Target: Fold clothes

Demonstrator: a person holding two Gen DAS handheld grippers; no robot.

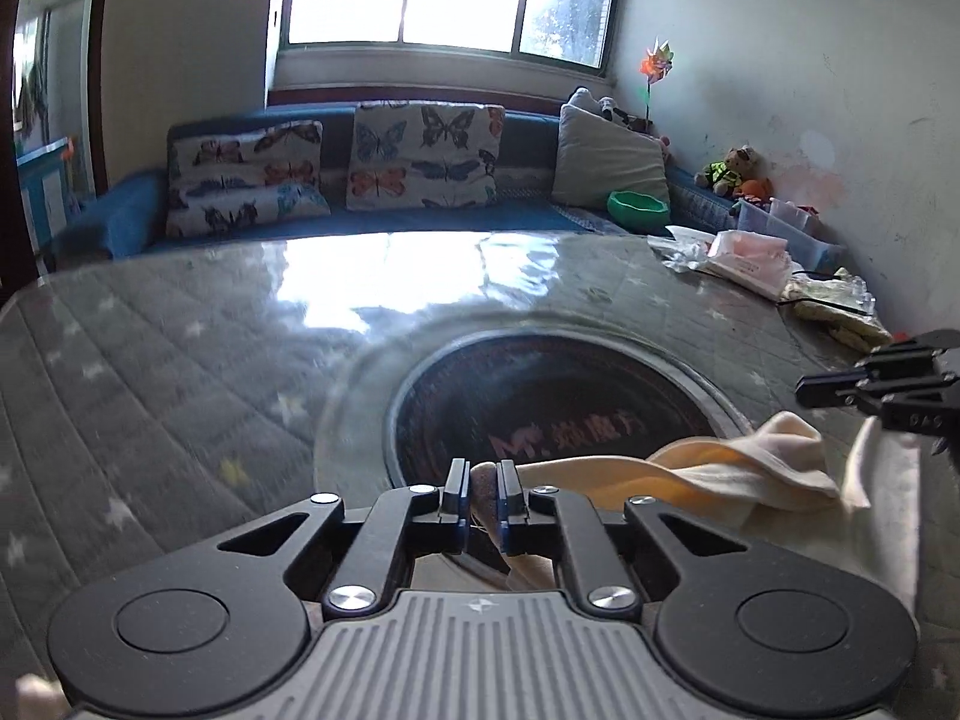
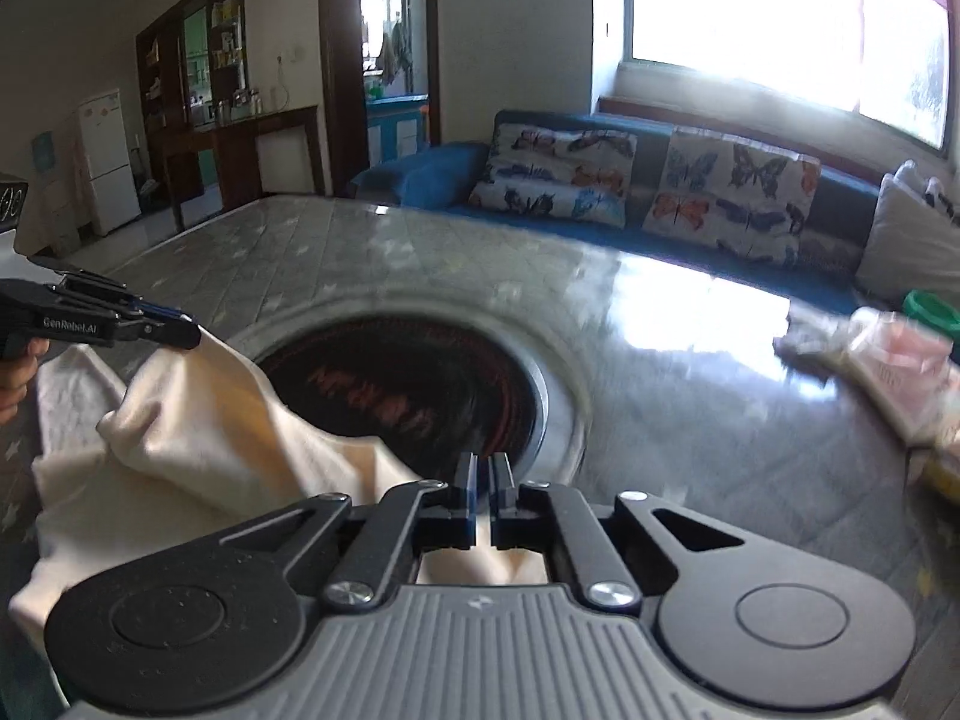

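A cream garment (image 1: 750, 468) hangs stretched between my two grippers above the table's grey quilted top (image 1: 180, 360). In the left wrist view my left gripper (image 1: 485, 474) is shut, with a fold of the garment pinched between its pads. At the right edge of that view, my right gripper (image 1: 804, 387) has cloth draping below it. In the right wrist view my right gripper (image 2: 483, 468) is shut, and the garment (image 2: 210, 420) shows just under its pads. The left gripper (image 2: 195, 336) grips the far corner there, with a hand behind it.
A round dark inset (image 1: 540, 396) sits in the table's middle under a glossy cover. Packets and bags (image 1: 750, 258) lie at the table's right side. Behind are a blue sofa (image 1: 420, 216) with butterfly cushions, a green bowl (image 1: 637, 208) and a plastic box (image 1: 792, 228).
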